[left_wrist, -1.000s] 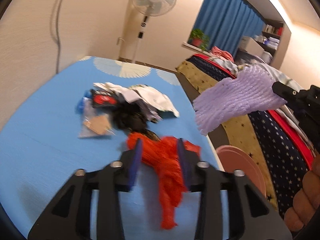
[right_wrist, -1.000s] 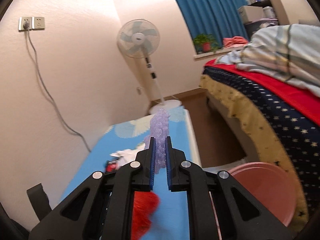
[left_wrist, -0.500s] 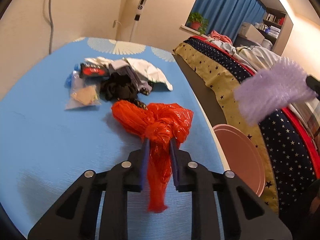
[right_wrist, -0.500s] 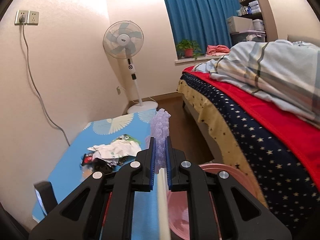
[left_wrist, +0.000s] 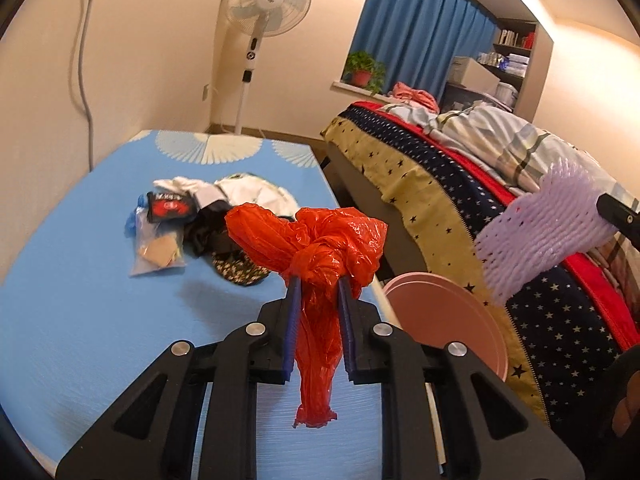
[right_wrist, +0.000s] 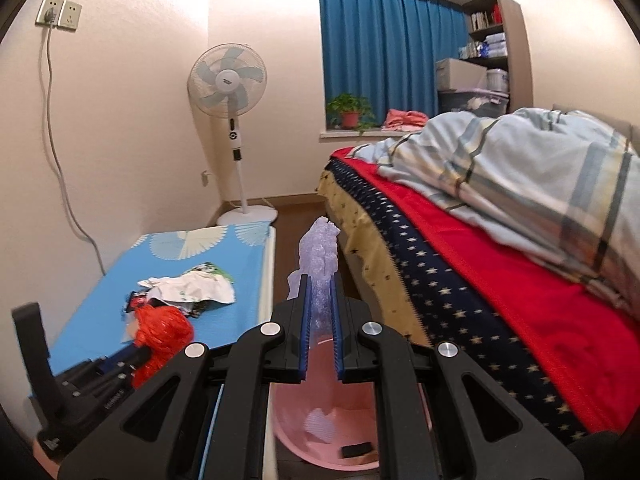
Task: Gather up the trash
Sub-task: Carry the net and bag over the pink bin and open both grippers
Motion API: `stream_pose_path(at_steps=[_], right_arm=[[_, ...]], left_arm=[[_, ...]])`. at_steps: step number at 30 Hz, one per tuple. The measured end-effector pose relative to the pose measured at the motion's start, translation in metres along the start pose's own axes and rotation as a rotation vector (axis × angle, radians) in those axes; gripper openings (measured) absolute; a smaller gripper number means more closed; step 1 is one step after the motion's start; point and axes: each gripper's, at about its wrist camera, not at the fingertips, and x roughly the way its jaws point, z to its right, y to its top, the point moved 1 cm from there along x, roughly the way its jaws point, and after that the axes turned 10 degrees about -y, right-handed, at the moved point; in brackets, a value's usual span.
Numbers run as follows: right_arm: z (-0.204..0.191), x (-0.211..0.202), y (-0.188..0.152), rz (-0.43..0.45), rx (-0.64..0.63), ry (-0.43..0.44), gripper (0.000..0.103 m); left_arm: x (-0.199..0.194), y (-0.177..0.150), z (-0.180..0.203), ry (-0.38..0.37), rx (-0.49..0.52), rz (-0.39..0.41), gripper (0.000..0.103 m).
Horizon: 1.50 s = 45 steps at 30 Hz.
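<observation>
Trash is held in both tongs: the left tongs pinch the red bag above the table's right edge, the right tongs squeeze purple foam net over the pink bin, ready to drop.

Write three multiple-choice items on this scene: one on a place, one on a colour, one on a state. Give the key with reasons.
1. Where is the pink basin?
A. on the bed
B. on the floor between table and bed
C. on the windowsill

2. What colour is the plastic bag in the left tool?
A. orange-red
B. green
C. white

3. What is the right tool doing?
A. open, empty
B. shut on the purple foam net
C. resting on the table

Key: B, it sits low beside the blue table; A, the bag shows orange-red; B, the net is clamped between its blue pads.
</observation>
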Motion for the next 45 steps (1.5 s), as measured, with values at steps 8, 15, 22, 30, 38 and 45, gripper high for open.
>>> stream_pose_path(at_steps=[8,15,22,30,38,45], right_arm=[[0.028,-0.014,0.004,0.011,-0.014,-0.059,0.01],[0.042,-0.013,0.006,0.003,-0.005,-0.079,0.01],[0.042,0.002,-0.004,-0.032,0.009,-0.08,0.01],[0.044,0.016,-0.009,-0.063,0.038,-0.084,0.01],[0.043,0.032,-0.013,-0.087,0.044,-0.102,0.01],[0.042,0.046,-0.018,-0.114,0.027,-0.15,0.01]], left_arm=[[-0.007,0.008,0.021,-0.038,0.035,0.028,0.018],[-0.01,0.014,0.033,-0.062,0.06,0.045,0.018],[-0.004,0.014,0.04,-0.077,0.07,0.034,0.018],[0.01,0.011,0.046,-0.092,0.083,0.014,0.018],[0.029,0.006,0.055,-0.116,0.095,-0.012,0.018],[0.056,0.002,0.074,-0.164,0.126,-0.046,0.018]])
